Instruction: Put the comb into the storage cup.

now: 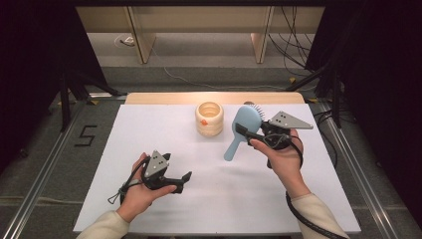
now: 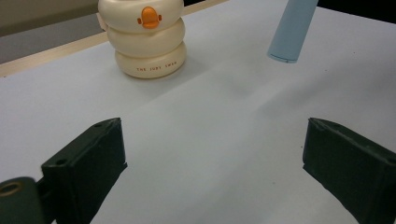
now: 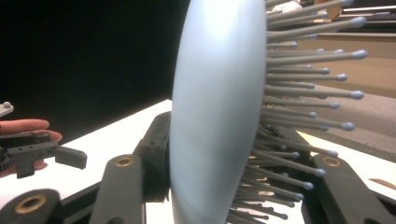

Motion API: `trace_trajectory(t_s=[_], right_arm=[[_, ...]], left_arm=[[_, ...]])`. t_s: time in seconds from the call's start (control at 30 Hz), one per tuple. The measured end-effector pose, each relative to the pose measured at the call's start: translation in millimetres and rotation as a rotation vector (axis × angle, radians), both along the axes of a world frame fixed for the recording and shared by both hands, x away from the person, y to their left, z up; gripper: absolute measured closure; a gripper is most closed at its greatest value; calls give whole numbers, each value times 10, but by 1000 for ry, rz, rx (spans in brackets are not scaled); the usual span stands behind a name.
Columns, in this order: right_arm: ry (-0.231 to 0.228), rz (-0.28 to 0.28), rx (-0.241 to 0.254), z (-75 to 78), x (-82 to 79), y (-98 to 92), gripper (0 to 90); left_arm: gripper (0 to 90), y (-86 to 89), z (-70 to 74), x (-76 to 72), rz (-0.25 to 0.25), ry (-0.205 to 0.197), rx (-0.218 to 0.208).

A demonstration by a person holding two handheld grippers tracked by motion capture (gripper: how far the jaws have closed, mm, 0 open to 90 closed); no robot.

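A light blue hairbrush (image 1: 245, 119) hangs tilted above the white table top (image 1: 149, 129), handle pointing down and left. My right gripper (image 1: 247, 133) is shut on its head. In the right gripper view the brush (image 3: 215, 93) stands edge-on between the jaws of this gripper (image 3: 233, 154): its smooth back lies against the left jaw and its bristles point at the right jaw. My left gripper (image 1: 183, 182) is held low over the front left of the table, open with nothing in it. Its own view shows this gripper (image 2: 217, 149) with jaws wide apart over bare table, the brush handle (image 2: 292, 32) beyond.
A cream ringed container with an orange duck bill (image 1: 209, 118) (image 2: 147, 39) stands upright at the back middle of the table, just left of the brush. In the right gripper view, the left gripper (image 3: 42, 154) and its hand appear at the far left. Cables lie on the floor behind the table.
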State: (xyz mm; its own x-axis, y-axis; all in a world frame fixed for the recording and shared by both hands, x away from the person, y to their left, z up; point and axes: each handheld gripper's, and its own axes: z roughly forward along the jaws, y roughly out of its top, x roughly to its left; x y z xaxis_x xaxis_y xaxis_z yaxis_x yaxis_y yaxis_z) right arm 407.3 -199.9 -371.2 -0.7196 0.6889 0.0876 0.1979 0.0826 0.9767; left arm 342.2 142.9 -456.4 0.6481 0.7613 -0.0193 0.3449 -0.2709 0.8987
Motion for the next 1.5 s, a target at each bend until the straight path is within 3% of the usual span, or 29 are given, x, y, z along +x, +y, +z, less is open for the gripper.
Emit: trace_trajectory(t_s=[1.5], right_arm=[[-27, -52, 28, 124, 188, 4, 506]], left_arm=[[93, 0, -5, 25, 34, 6, -20]])
